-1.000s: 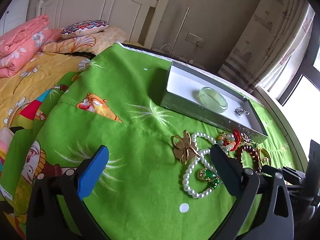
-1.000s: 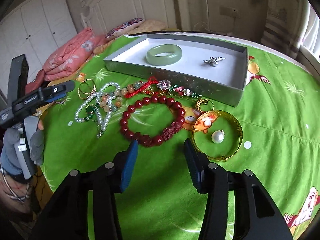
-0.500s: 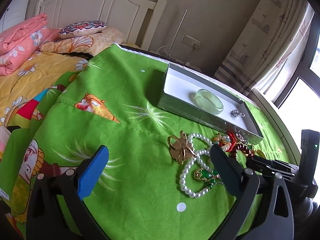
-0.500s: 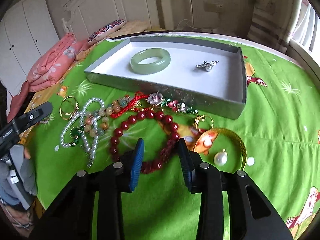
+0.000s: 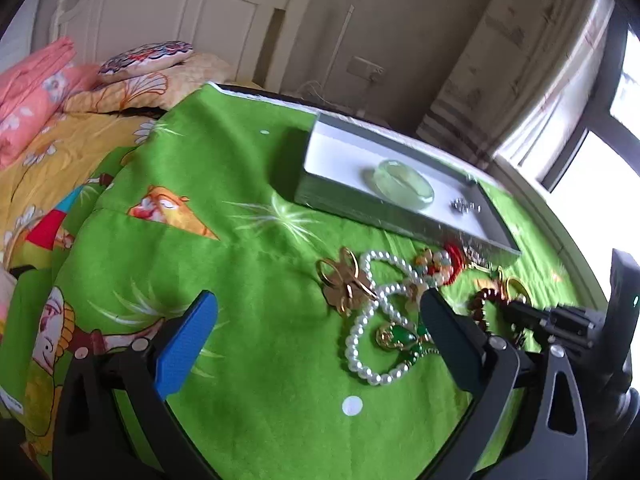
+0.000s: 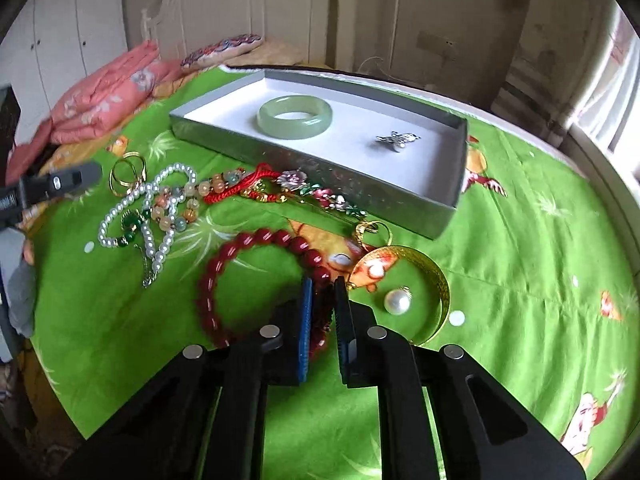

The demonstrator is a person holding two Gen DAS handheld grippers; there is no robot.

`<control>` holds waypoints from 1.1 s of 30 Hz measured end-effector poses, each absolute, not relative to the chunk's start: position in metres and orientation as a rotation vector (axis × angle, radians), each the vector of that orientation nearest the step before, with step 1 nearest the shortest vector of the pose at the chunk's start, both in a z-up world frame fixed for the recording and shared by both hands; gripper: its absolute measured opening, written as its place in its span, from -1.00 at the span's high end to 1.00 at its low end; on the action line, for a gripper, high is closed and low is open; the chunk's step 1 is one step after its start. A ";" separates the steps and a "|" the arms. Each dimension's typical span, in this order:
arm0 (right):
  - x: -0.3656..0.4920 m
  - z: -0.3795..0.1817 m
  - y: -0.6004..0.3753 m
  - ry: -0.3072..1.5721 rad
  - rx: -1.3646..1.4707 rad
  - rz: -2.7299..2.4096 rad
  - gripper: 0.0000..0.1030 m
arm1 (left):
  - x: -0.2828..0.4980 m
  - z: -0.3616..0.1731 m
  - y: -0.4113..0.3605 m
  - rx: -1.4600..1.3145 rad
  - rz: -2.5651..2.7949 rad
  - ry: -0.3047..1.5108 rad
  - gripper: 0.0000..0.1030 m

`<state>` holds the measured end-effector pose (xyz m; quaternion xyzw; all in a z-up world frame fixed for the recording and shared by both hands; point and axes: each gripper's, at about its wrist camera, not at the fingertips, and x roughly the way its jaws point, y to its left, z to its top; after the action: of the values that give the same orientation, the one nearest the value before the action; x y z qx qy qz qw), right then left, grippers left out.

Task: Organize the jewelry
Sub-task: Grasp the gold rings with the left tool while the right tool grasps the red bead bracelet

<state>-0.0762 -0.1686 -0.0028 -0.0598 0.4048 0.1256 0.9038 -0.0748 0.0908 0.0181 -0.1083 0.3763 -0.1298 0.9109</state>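
Observation:
A grey box [image 6: 452, 204] with a white floor holds a jade bangle [image 6: 295, 117] and a small silver charm [image 6: 397, 140]. In front of it on the green cloth lies loose jewelry: a red bead bracelet [image 6: 256, 240], a pearl necklace [image 6: 148, 200], a gold bangle [image 6: 440, 284], a loose pearl [image 6: 397, 302], gold rings [image 6: 126, 172] and a red cord [image 6: 240, 194]. My right gripper [image 6: 322, 300] is shut on the red bead bracelet's near right side. My left gripper [image 5: 316, 320] is open and empty, hovering before the pearl necklace [image 5: 360, 340] and gold flower piece [image 5: 344, 284].
The box [image 5: 360, 210] sits at the far side of the green blanket [image 5: 240, 240]. Pink bedding [image 6: 100, 100] and a pillow [image 5: 148, 56] lie at the left by the white headboard. A window and curtain are at the right. The right gripper's body [image 5: 560, 320] shows in the left wrist view.
My right gripper moved forward and down and closed its fingers onto the red bead bracelet. The left gripper stayed open and drifted only slightly.

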 end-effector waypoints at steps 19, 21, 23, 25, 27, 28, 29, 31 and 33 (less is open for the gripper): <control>-0.088 0.002 -0.168 0.779 -0.119 0.289 0.79 | -0.045 0.009 0.039 -0.017 -0.235 0.869 0.50; -0.090 0.004 -0.168 0.762 -0.117 0.283 0.79 | -0.050 0.010 0.034 0.011 -0.225 0.847 0.52; -0.093 0.006 -0.169 0.746 -0.114 0.279 0.79 | -0.054 0.013 0.032 0.018 -0.219 0.823 0.52; -0.093 0.007 -0.170 0.736 -0.113 0.276 0.79 | -0.057 0.016 0.033 0.017 -0.217 0.812 0.52; -0.096 0.009 -0.170 0.718 -0.116 0.276 0.79 | -0.061 0.018 0.034 0.024 -0.209 0.803 0.52; -0.097 0.010 -0.170 0.712 -0.117 0.275 0.79 | -0.062 0.019 0.035 0.030 -0.201 0.795 0.52; -0.098 0.011 -0.169 0.703 -0.121 0.274 0.79 | -0.063 0.020 0.036 0.031 -0.198 0.791 0.52; -0.100 0.013 -0.170 0.690 -0.122 0.274 0.79 | -0.065 0.022 0.038 0.032 -0.191 0.784 0.52; -0.101 0.014 -0.171 0.683 -0.117 0.275 0.79 | -0.068 0.024 0.039 0.038 -0.184 0.775 0.52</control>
<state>-0.1011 -0.1713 0.0143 -0.0573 0.3337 0.1345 0.9313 -0.0676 0.0391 0.0241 0.0184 0.3774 -0.0894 0.9216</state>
